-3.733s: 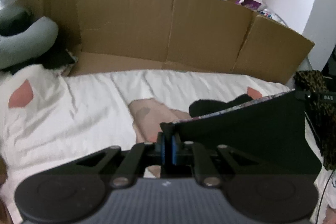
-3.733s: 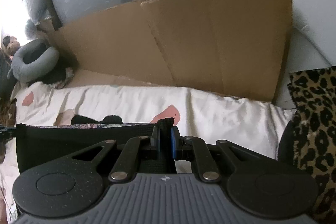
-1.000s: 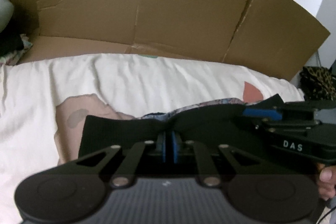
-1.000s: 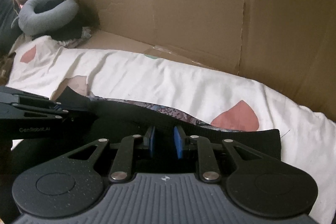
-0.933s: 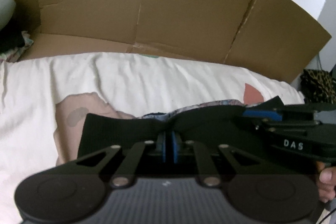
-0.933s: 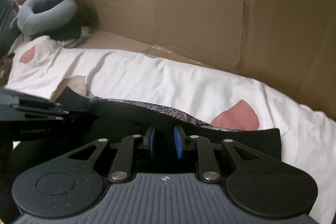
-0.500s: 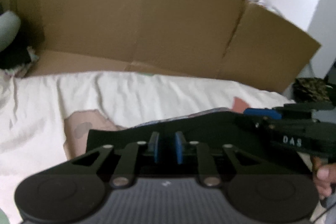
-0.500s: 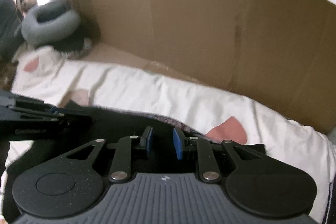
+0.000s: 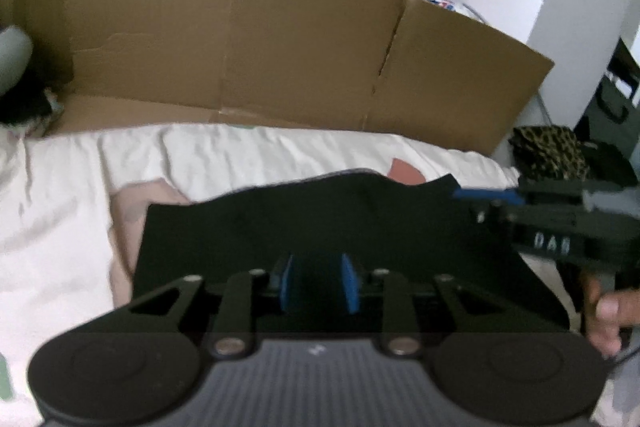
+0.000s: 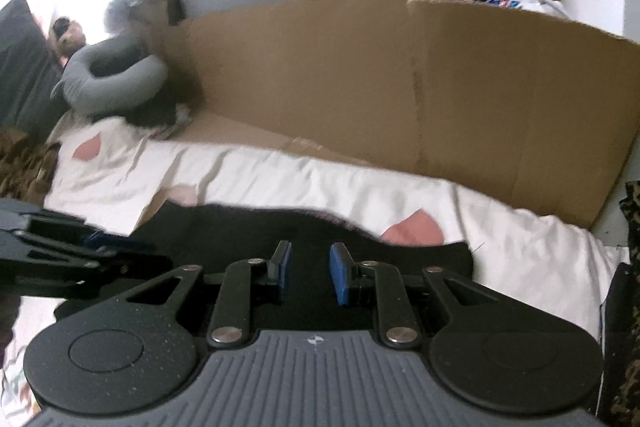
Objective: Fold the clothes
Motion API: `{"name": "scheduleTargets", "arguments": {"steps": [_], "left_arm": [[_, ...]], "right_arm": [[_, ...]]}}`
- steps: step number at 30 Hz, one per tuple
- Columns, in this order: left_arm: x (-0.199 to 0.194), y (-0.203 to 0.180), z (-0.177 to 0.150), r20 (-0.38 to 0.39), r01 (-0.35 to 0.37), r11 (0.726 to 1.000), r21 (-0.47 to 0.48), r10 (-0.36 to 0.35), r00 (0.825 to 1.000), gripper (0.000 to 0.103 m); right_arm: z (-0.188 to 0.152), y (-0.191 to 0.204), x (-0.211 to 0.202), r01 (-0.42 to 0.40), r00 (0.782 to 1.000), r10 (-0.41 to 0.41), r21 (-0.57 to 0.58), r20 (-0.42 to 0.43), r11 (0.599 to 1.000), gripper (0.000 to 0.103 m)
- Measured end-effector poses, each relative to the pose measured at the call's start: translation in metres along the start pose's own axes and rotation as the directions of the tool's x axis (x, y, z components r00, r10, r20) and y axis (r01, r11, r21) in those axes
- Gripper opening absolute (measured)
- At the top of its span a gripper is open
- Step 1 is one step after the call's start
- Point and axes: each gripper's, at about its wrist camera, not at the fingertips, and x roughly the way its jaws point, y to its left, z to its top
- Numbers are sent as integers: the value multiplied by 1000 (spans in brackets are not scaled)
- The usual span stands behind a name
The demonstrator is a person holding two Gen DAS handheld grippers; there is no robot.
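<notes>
A black garment (image 9: 340,219) lies flat on the white sheet (image 9: 248,155), folded into a wide band; the right wrist view shows it too (image 10: 240,231). My left gripper (image 9: 317,281) hovers above its near edge, its jaws opening, blue pads (image 9: 286,283) apart and not pressing the cloth. My right gripper (image 10: 311,273) is also open over the garment, with nothing gripped between its pads (image 10: 338,275). Each gripper appears in the other's view: the right one (image 9: 560,223) held by a hand (image 9: 604,311), the left one (image 10: 60,259) at the far left.
A folded cardboard wall (image 9: 280,47) stands along the far edge of the bed. A grey neck pillow (image 10: 112,83) lies at the back left. Leopard-print cloth (image 9: 552,151) sits off the bed's right end. The sheet carries pink patches (image 10: 416,231).
Both grippers have let go of the black garment, opened their jaws, and drawn back and up. The garment now rests on the sheet instead of hanging between them.
</notes>
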Motion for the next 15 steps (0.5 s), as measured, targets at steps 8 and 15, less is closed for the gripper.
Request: {"name": "scheduleTargets", "arguments": {"steps": [8, 15], "left_arm": [[22, 5, -3, -46, -36, 999, 8, 36, 998, 29], [30, 10, -5, -41, -41, 999, 22, 42, 998, 30]], "right_arm": [[-15, 23, 23, -14, 993, 10, -32, -118, 999, 33], [-29, 20, 34, -2, 994, -2, -39, -113, 999, 34]]}}
